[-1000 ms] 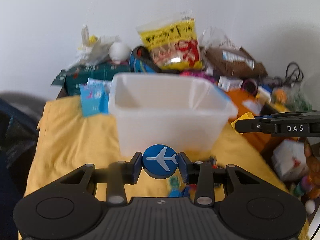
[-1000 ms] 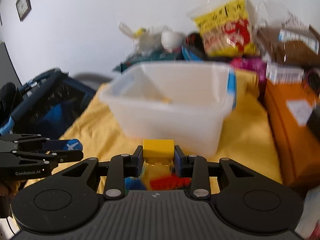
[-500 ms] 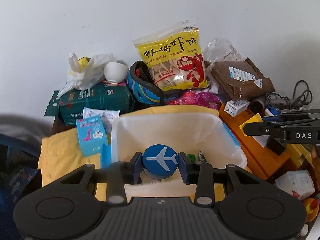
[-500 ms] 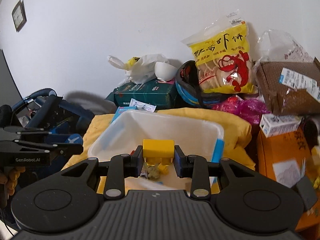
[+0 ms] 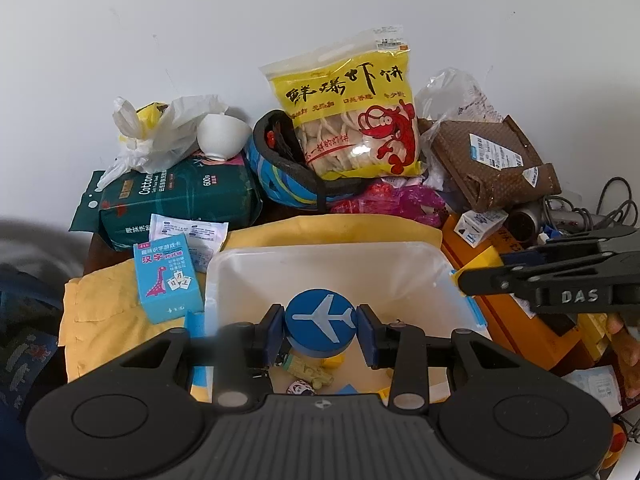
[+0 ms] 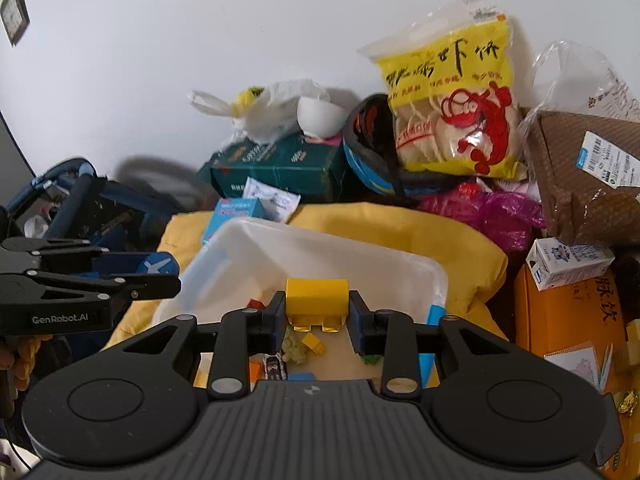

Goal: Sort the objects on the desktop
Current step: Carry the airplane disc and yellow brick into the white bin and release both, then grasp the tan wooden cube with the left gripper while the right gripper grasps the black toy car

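Note:
My left gripper [image 5: 320, 330] is shut on a blue round disc with a white airplane [image 5: 320, 322] and holds it over the near side of the white plastic bin [image 5: 320, 248]. My right gripper [image 6: 316, 312] is shut on a yellow toy brick [image 6: 316, 298] above the same bin [image 6: 312, 240]. Several small toys [image 5: 310, 374] lie on the bin's floor; they also show in the right wrist view [image 6: 304, 346]. The right gripper shows at the right in the left wrist view [image 5: 560, 284]; the left gripper shows at the left in the right wrist view [image 6: 80, 284].
The bin sits on a yellow cloth [image 5: 100, 312]. A blue card box [image 5: 166, 278] stands left of it, an orange box [image 6: 568, 312] right. Behind are a green tissue pack [image 5: 176, 196], a helmet [image 5: 288, 176], a yellow snack bag [image 5: 352, 112] and a brown parcel [image 5: 492, 160].
Both grippers have risen and moved forward from in front of the bin's wall to above its opening, each keeping its object. The bin's inside and the toys in it have come into view.

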`<state>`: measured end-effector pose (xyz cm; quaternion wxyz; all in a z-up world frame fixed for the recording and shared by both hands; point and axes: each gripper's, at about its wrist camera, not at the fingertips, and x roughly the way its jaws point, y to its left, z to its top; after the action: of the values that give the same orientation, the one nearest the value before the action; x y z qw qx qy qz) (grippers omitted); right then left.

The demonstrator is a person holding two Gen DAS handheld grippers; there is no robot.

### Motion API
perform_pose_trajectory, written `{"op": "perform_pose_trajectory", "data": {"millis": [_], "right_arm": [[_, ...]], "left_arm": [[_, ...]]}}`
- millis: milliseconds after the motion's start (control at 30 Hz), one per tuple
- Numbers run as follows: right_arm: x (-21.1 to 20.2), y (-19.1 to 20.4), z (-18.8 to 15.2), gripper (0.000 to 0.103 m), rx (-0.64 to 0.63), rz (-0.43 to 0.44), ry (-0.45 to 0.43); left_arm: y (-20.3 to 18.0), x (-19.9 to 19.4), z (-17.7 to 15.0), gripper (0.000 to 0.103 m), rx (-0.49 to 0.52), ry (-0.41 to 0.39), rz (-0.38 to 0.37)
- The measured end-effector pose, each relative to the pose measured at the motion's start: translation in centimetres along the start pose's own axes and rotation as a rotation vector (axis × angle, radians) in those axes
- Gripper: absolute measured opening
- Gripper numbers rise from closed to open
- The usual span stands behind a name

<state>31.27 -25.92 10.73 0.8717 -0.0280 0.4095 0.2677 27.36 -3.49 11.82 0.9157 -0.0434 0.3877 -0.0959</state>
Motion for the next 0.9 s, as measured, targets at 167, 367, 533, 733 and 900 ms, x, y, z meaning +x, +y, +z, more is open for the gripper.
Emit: {"op": "perform_pose_trajectory", "data": {"millis": [167,367,533,733,900], "right_arm": [[1.2,-0.1,0.3,0.037,0.004,-0.019,0.025],[1.9,-0.2,-0.5,0.057,0.009,-0.041,0.01],[0.0,-0.3,-4.3,0.057,-0.001,-0.016,-0.053],[-0.1,0.5,-13.1,0.069,-0.054,0.001,-0.047],[2.0,1.4,-19.3,0.066,-0.097,-0.024,0.055]], "left_arm": [[0.1,0.9,0.9,0.057,-0.026,0.009,0.046],[0.4,1.1,-0.5,0.065,-0.038,-0.016,0.068],[-1.1,-1.0,-6.6,0.065,0.115,-0.088,0.05],[-3.1,-0.9,-18.4,0.065,0.146,-0.016,-0.019],[-4.9,0.9,-24.3,0.065,0.162,0.062,-0.036]]}}
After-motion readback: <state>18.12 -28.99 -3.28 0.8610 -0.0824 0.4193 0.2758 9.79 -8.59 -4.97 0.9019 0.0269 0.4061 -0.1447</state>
